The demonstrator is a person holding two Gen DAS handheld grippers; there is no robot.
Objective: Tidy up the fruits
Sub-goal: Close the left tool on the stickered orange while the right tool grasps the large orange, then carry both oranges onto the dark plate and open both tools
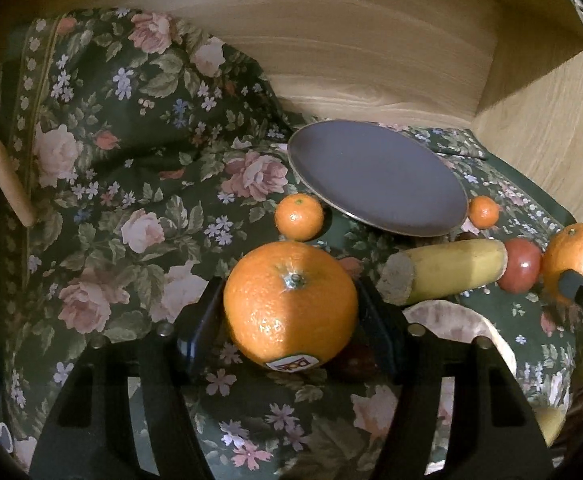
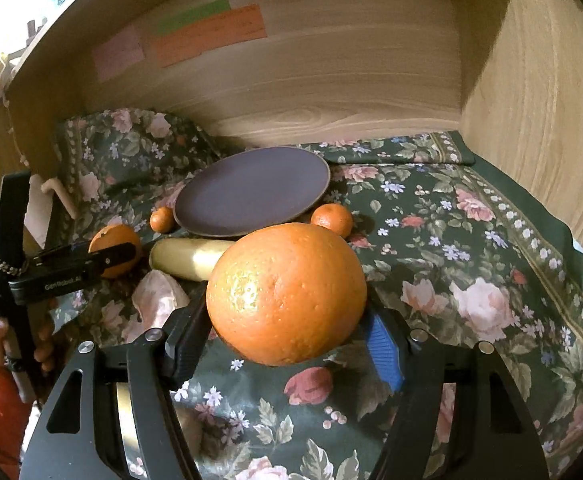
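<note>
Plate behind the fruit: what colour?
Plate: dark purple-grey with a thin pale rim; clearest in left wrist view.

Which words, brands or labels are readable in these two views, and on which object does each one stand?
"GenRobot.AI": white print on the black body of the left claw, seen from the right wrist view.
Sticker on the orange held in the left claw: upside down and partly cut off, not readable with certainty.
Coloured paper notes on the wooden back wall: handwriting too faint and blurred to read.
No other text is visible.
</note>
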